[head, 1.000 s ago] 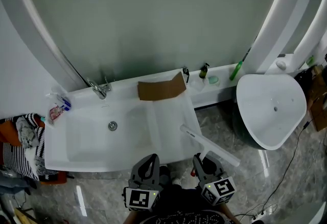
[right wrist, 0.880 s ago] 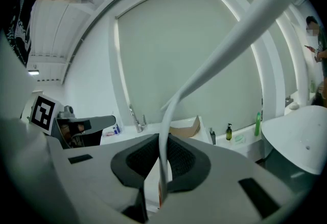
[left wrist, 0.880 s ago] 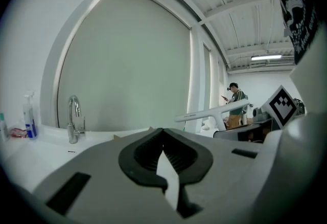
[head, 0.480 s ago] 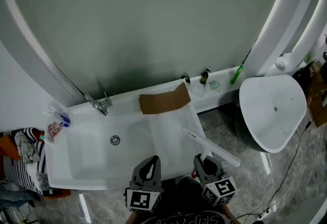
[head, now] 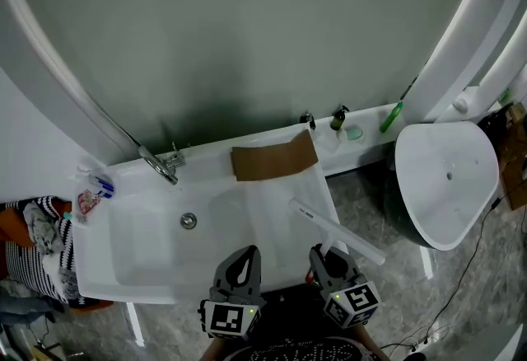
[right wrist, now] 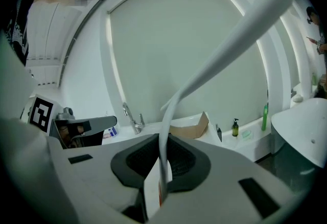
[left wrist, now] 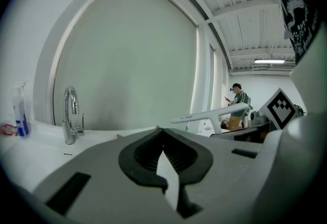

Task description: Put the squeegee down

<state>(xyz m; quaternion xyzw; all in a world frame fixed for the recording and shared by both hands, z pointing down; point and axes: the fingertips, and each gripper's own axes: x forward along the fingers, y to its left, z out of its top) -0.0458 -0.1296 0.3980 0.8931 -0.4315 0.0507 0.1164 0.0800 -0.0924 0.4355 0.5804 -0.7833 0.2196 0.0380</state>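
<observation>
The white squeegee [head: 336,232] hangs in the air over the right end of the white sink counter [head: 272,211], its blade slanting from upper left to lower right. My right gripper [head: 328,262] is shut on its thin handle [right wrist: 164,136], and the blade [right wrist: 240,39] rises up and to the right in the right gripper view. My left gripper [head: 240,269] is beside it at the counter's front edge, shut with nothing between its pads [left wrist: 163,133]. The left gripper view catches the squeegee [left wrist: 209,114] at the right.
A faucet [head: 160,163] and drain [head: 188,221] mark the basin at the left. A folded piece of cardboard [head: 273,159] leans at the counter's back. Bottles [head: 338,119] stand on the ledge. A white toilet bowl [head: 445,178] is at the right, striped clothes [head: 33,244] at the left.
Both grippers and the squeegee have come forward, from just short of the counter's front edge to over it. Neither grip has changed.
</observation>
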